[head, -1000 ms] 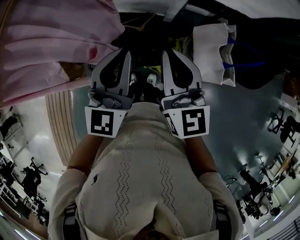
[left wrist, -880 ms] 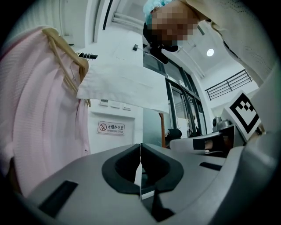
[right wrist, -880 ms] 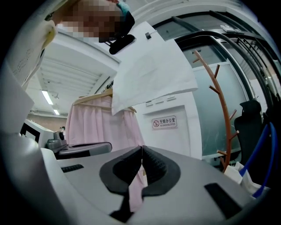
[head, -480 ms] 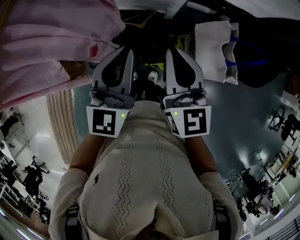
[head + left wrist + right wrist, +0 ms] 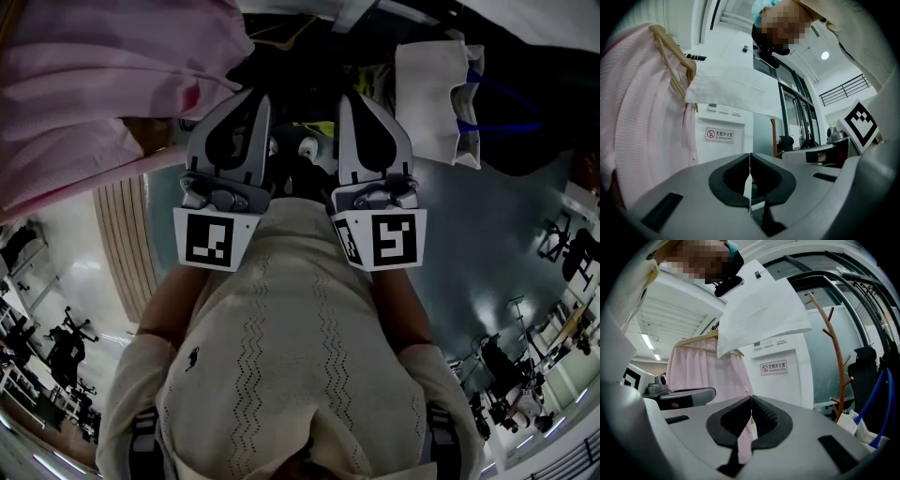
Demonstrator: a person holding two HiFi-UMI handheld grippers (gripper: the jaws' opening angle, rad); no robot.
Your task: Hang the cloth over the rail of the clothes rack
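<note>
Head view: left gripper [image 5: 251,108] and right gripper [image 5: 358,108] are side by side at my chest, tips fwd. White cloth [image 5: 349,11] lies ahead, above both tips.
Left gripper view: jaws closed, nothing btw them. Cloth hangs high, beside pink garment [image 5: 642,117].
Right gripper view: also closed and empty. Cloth is up ahead, its long edge running across.

The left forearm [image 5: 173,302] and right forearm [image 5: 401,302] reach forward side by side. The left gripper [image 5: 255,98] and right gripper [image 5: 349,99] point ahead, parallel and near each other. Each has its jaws pressed together on nothing.
</note>
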